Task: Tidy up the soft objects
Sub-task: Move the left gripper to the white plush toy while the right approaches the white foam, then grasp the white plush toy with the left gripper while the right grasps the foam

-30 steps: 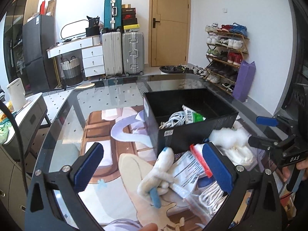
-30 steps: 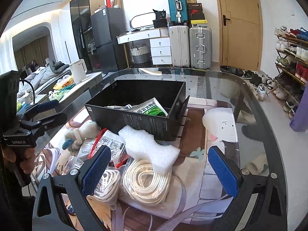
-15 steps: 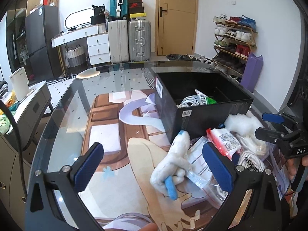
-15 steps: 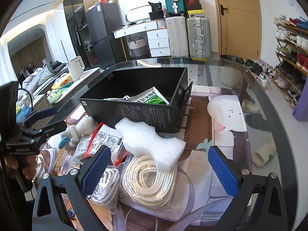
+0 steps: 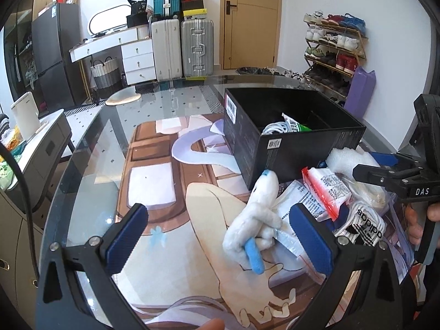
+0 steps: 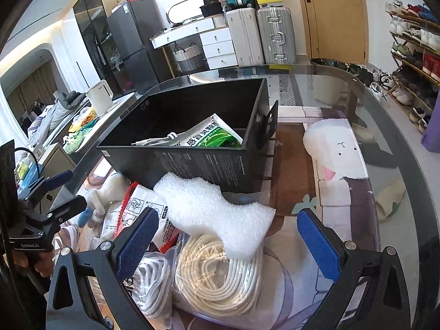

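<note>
Left gripper [image 5: 217,236], jaws spread wide, is held low over the glass table [image 5: 90,148], the white plush toy [image 5: 254,217] lying ungrasped between its pads; right gripper [image 6: 225,240], likewise agape, is poised above the foam sheet [image 6: 214,209] beside the black box [image 6: 192,162].

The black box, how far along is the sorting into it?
Early. The black box already holds a white cable and a green-printed packet. Nothing is in hand: the left hand-held gripper and right hand-held gripper are both open. Left on the table: the white plush toy, foam sheet, bagged cable coil and red-edged packet.
</note>
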Demonstrator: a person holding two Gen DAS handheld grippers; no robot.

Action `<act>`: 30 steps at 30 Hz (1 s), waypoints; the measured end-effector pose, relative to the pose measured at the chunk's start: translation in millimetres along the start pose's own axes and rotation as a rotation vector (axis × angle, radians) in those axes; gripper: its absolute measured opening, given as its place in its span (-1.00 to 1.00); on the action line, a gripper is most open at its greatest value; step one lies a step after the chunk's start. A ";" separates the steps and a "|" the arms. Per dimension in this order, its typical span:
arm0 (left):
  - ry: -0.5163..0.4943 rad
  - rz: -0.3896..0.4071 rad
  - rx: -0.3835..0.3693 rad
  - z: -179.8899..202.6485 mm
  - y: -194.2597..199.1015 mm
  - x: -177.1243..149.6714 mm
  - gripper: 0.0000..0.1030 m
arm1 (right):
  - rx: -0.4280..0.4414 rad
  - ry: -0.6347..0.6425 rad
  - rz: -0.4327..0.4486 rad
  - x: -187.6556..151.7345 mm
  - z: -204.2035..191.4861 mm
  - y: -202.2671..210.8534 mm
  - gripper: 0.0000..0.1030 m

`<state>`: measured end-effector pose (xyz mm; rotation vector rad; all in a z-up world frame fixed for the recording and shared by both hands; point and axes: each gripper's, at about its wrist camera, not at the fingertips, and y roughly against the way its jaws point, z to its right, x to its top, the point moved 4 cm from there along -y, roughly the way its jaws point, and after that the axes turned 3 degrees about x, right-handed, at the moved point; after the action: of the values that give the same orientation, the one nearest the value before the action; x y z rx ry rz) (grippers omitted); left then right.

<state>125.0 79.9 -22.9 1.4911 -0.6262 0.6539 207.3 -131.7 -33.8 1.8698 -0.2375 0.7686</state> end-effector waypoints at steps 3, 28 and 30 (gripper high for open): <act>0.002 -0.018 -0.009 1.8 -4.3 -2.4 1.00 | 0.007 0.006 -0.012 -2.3 -0.9 -1.1 0.99; 0.026 -0.058 -0.037 0.7 -16.3 -7.0 1.00 | -0.012 0.048 -0.008 -9.1 -4.0 7.5 0.41; 0.032 -0.058 -0.043 0.7 -16.8 -7.1 0.99 | -0.010 0.050 -0.001 -8.6 -2.7 11.3 0.41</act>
<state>132.4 79.5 -39.6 1.4510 -0.5676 0.6144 194.0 -135.8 -29.8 1.8389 -0.2086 0.8105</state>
